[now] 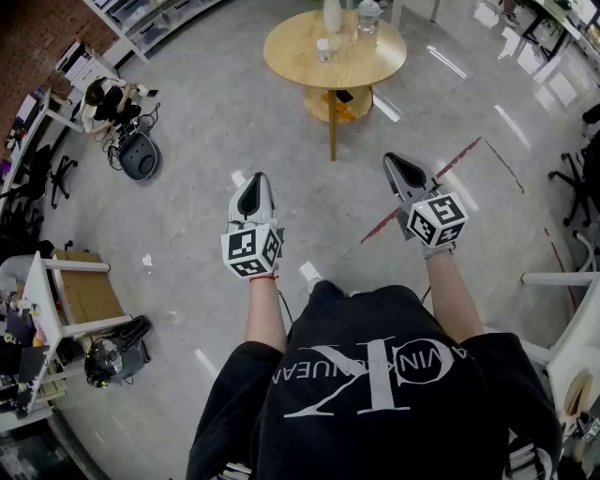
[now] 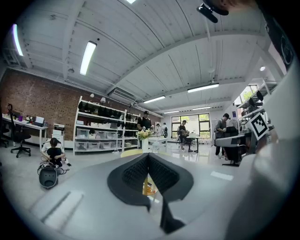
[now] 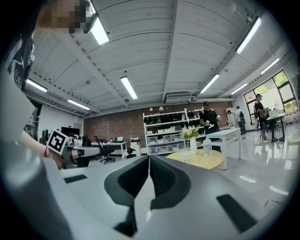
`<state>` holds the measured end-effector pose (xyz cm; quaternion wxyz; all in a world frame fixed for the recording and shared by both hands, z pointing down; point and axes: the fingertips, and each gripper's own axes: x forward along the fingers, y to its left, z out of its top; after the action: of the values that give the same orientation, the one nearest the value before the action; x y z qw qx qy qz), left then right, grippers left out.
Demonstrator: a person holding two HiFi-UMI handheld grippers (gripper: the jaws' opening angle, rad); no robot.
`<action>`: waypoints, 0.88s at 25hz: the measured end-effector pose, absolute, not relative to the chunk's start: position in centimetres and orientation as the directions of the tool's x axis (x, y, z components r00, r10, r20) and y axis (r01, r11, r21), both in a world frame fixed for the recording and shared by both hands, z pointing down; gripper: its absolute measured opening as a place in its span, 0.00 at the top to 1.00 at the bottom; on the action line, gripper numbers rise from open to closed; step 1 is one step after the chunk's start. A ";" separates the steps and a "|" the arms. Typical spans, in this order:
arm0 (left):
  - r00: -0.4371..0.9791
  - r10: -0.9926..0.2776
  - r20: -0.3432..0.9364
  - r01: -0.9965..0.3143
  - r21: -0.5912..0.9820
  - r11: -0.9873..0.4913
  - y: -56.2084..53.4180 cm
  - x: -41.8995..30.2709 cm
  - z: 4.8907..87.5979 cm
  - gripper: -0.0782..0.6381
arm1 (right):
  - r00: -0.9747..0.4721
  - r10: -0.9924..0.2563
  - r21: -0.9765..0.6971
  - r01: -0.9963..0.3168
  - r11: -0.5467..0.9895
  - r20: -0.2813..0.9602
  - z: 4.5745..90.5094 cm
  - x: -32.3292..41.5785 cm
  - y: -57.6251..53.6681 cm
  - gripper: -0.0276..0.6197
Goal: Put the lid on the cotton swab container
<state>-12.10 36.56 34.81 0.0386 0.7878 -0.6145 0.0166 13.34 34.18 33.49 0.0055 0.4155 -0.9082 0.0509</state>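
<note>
Task not begun: my left gripper (image 1: 253,187) and right gripper (image 1: 396,167) hang with jaws closed and empty, well apart from the round bench (image 1: 291,52) at top centre, where the presumed swab container (image 1: 322,49) stands.

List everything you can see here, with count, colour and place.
Round table: one, light wood, ahead of both grippers.
Vase: one, white, on the table's far side.
Bottle: one, clear, beside the vase.
Small container: one, white, on the table top; too small to identify.
Seated person: one, dark clothes, on the floor, upper left.
Cardboard box: one, brown, by the white table at left.
Tape lines: red, on the floor at right.
Shelving: white, against the brick wall.
Left gripper: white and black, shut, empty.
Right gripper: white and black, shut, empty.
</note>
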 end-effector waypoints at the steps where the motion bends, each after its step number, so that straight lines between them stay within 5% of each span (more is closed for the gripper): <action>1: 0.244 -0.967 0.075 -0.969 0.041 -0.242 36.6 -12.0 34.9 0.87 | -0.656 -0.753 -0.088 -0.754 0.651 0.053 33.6 13.4 34.2 0.93; 19: 0.249 -0.968 0.034 -0.968 0.051 -0.247 36.1 -9.9 33.5 0.87 | -0.665 -0.745 -0.051 -0.747 0.663 0.051 33.4 15.9 34.3 0.93; 22: 0.261 -0.964 0.038 -0.964 0.069 -0.258 35.5 -9.6 34.1 0.73 | -0.660 -0.749 -0.072 -0.751 0.656 0.057 34.1 16.2 33.9 0.93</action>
<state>-9.59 35.52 34.06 0.0391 0.7932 -0.6077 -0.0060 16.20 33.88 34.11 0.0111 0.4122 -0.9099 0.0448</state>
